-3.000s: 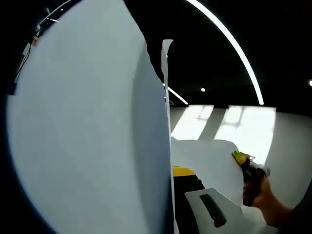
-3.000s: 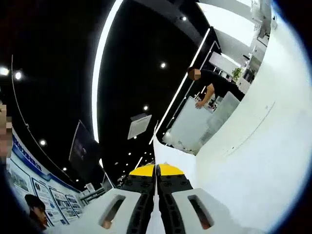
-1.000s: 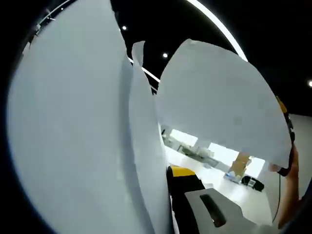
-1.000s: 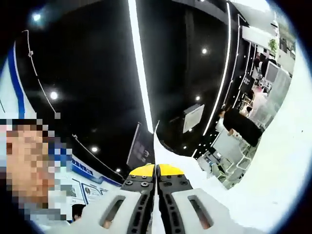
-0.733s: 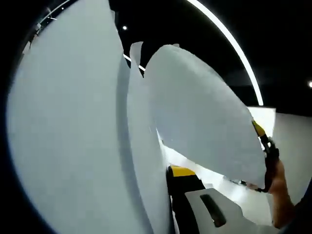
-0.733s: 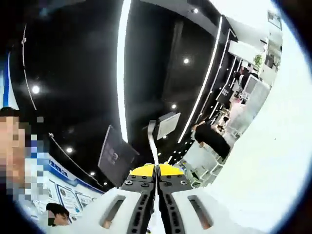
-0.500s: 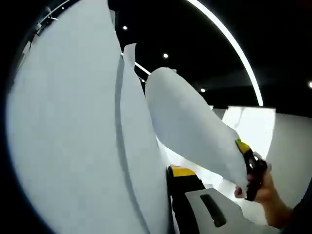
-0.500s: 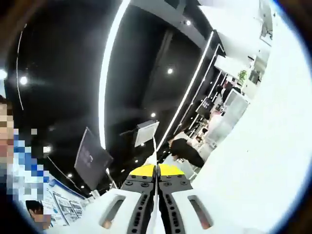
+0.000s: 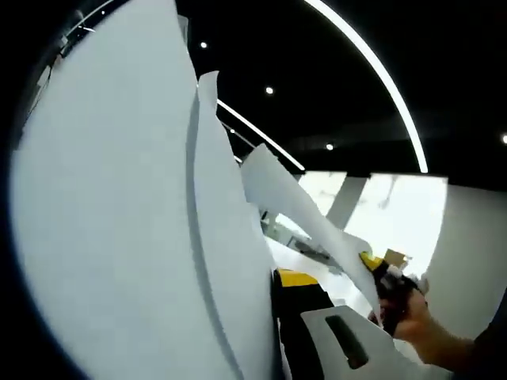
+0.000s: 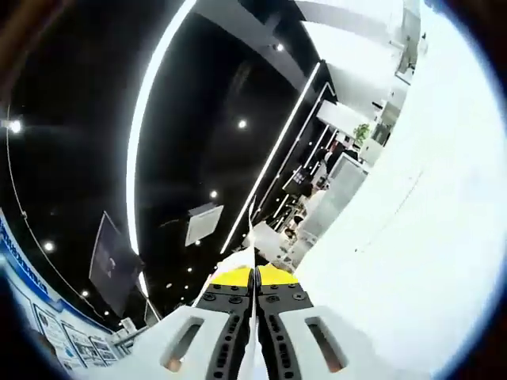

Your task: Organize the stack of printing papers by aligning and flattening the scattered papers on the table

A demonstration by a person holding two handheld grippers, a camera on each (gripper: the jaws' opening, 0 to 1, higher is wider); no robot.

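Papers (image 9: 119, 222) held aloft on edge, sheets fanned and bowed, not yet squared. Left hand-held gripper (image 9: 279, 317) pinches one side; right hand-held gripper (image 10: 255, 297) is clamped on a thin sheet edge (image 10: 252, 237). Judged: aligning and flattening remain undone.

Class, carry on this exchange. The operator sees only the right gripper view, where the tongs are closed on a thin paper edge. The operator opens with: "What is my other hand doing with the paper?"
Observer: The left tongs hold a bunch of upright sheets. One jaw is hidden behind them.
Operator: Where is my sheet relative to that bunch?
Observer: A curved sheet bows away from the bunch and runs down to your right tongs, so it is not flat against the rest.
Operator: Are the tops of the bunch level?
Observer: No. The top edges are stepped, and one corner stands apart from the big front sheet.
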